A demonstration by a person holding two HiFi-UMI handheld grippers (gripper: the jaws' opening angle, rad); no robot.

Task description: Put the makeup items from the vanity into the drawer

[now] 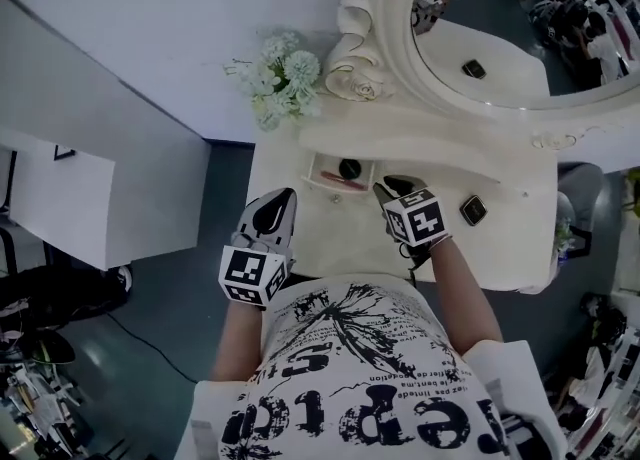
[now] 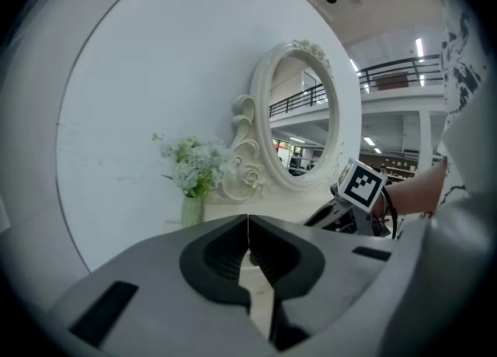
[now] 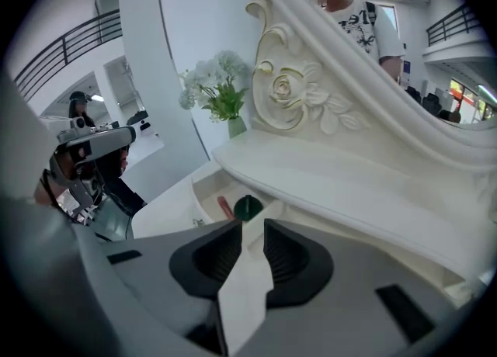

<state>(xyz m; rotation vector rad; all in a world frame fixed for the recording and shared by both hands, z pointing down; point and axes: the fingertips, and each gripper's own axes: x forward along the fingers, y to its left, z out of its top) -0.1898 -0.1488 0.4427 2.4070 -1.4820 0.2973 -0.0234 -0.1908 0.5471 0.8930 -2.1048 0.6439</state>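
Note:
The white vanity (image 1: 500, 248) has a small drawer (image 1: 322, 166) standing open. Inside lie a round dark jar (image 1: 350, 168) and a red stick (image 1: 340, 180); the right gripper view shows the same jar (image 3: 248, 206) and stick (image 3: 225, 206). A black square compact (image 1: 473, 210) rests on the tabletop to the right. My right gripper (image 1: 385, 186) hovers just right of the drawer, its jaws a little apart and empty (image 3: 248, 231). My left gripper (image 1: 287, 194) is off the table's left front corner, shut on nothing (image 2: 248, 223).
A vase of white flowers (image 1: 280, 76) stands at the back left beside the ornate oval mirror (image 1: 400, 58), which reflects the compact. A raised shelf (image 1: 420, 138) overhangs the drawer. A white cabinet (image 1: 90, 198) stands to the left.

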